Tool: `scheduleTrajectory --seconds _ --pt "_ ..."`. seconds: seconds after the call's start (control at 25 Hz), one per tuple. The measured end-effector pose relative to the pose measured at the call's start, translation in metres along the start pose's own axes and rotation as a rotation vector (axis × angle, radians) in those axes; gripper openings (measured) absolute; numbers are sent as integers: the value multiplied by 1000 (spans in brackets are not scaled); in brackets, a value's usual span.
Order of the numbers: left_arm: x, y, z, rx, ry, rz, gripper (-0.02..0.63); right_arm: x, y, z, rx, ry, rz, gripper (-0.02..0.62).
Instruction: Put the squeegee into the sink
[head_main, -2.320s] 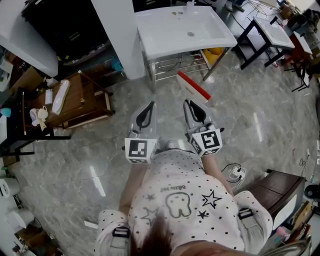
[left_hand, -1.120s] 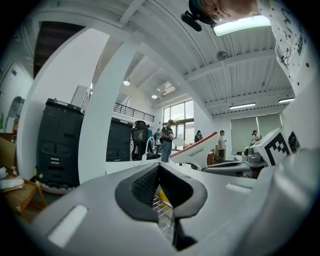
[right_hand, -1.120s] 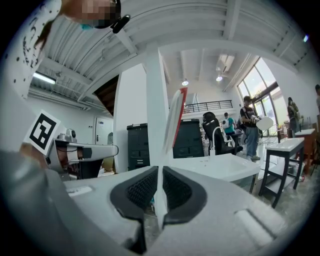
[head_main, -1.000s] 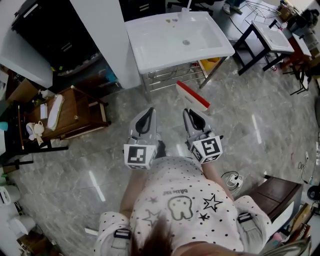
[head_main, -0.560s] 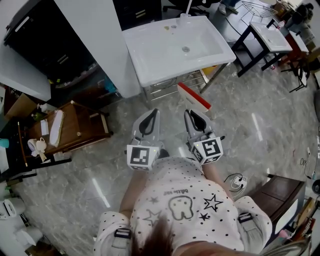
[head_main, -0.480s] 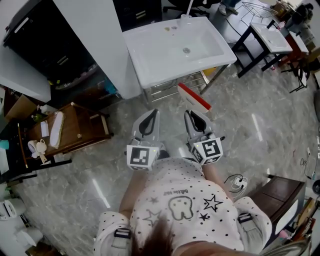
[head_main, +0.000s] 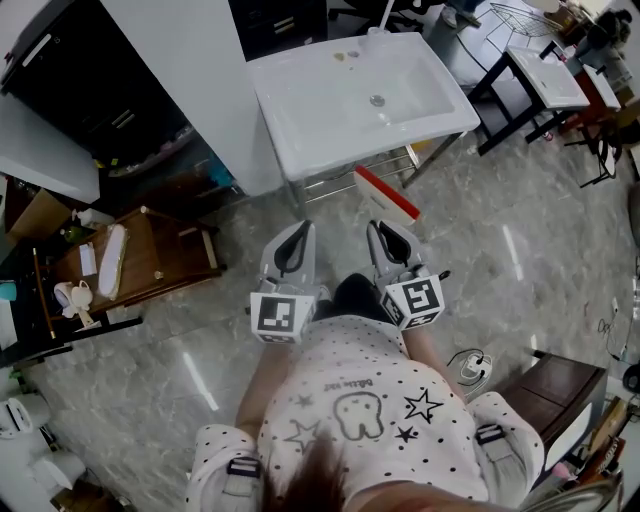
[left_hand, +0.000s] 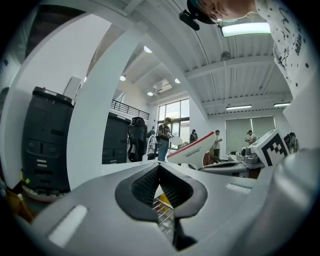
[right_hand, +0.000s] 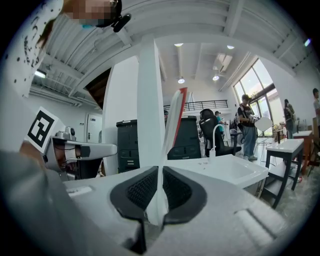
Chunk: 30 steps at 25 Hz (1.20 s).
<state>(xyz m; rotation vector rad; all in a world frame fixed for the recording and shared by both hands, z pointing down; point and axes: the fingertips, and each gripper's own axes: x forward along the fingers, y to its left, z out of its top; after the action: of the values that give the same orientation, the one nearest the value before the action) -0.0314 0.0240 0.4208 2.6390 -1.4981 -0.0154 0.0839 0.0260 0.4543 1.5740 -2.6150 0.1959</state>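
Squeegee (head_main: 388, 194) nearer sink (head_main: 320, 110), pillar (head_main: 190, 80) alongside.

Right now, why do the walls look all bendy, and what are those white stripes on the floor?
Left gripper view and right gripper view: a wide-angle lens curves the pillar and darkens the corners. Head view: the stripes are bright reflections on the glossy floor.

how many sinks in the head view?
2. A large white sink at top centre; a smaller sink at upper right. Others may be hidden.
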Motion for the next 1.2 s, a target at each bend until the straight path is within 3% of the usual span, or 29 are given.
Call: scheduleTrajectory --seconds 1.0,1.2 --pt "80 28 9 -24 -11 222 -5 75 -75 12 16 26 164 23" --pt "102 28 15 17 -75 260 -5 89 -96 17 4 11 186 21"
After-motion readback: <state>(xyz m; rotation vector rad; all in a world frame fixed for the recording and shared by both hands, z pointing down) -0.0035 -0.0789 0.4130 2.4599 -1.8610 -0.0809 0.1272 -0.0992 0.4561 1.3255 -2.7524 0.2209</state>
